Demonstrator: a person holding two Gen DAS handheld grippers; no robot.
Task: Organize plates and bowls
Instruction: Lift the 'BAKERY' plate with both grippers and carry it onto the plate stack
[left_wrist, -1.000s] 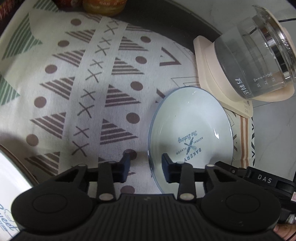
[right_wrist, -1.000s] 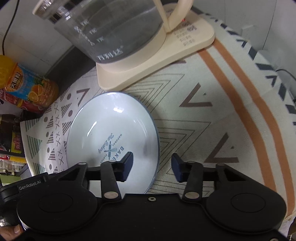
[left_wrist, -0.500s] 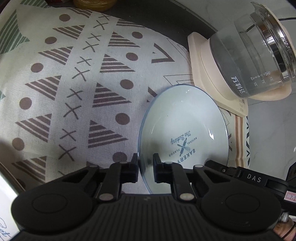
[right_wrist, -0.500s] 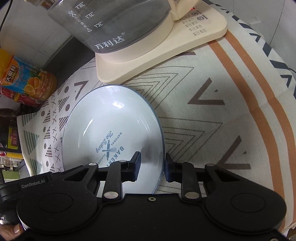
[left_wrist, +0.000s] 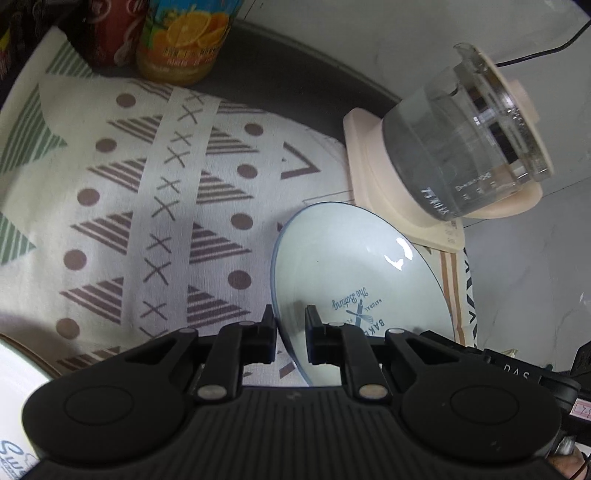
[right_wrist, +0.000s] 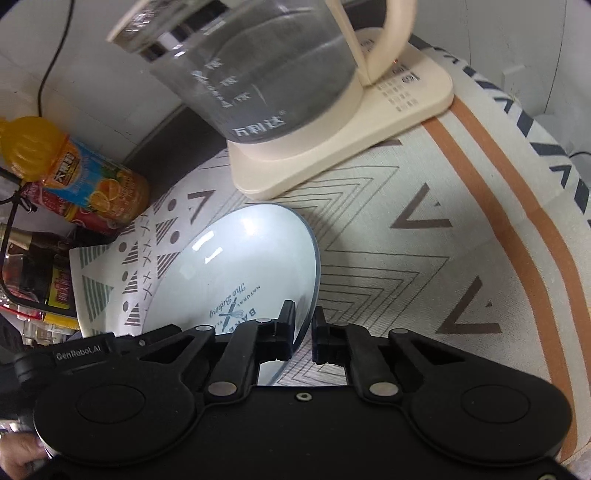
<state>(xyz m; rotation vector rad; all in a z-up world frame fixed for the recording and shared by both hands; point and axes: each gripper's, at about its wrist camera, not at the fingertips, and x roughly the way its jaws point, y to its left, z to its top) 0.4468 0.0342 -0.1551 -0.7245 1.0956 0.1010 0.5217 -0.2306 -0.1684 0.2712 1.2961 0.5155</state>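
A pale blue plate (left_wrist: 354, 266) printed "The Baking Bakery" is held between both grippers, lifted and tilted above the patterned cloth. My left gripper (left_wrist: 290, 332) is shut on its left rim. My right gripper (right_wrist: 303, 332) is shut on its right rim; the plate also shows in the right wrist view (right_wrist: 243, 266). A white dish (left_wrist: 14, 373) with blue lettering shows at the lower left edge of the left wrist view.
A glass kettle (left_wrist: 465, 147) on a cream base (right_wrist: 332, 147) stands just behind the plate. An orange juice bottle (right_wrist: 74, 173) and a red can (left_wrist: 107, 33) stand at the back left. The patterned cloth (left_wrist: 147, 206) covers the table.
Both grippers closed on the plate's opposite rims and have lifted it off the cloth, so more of the bottles and kettle show behind.
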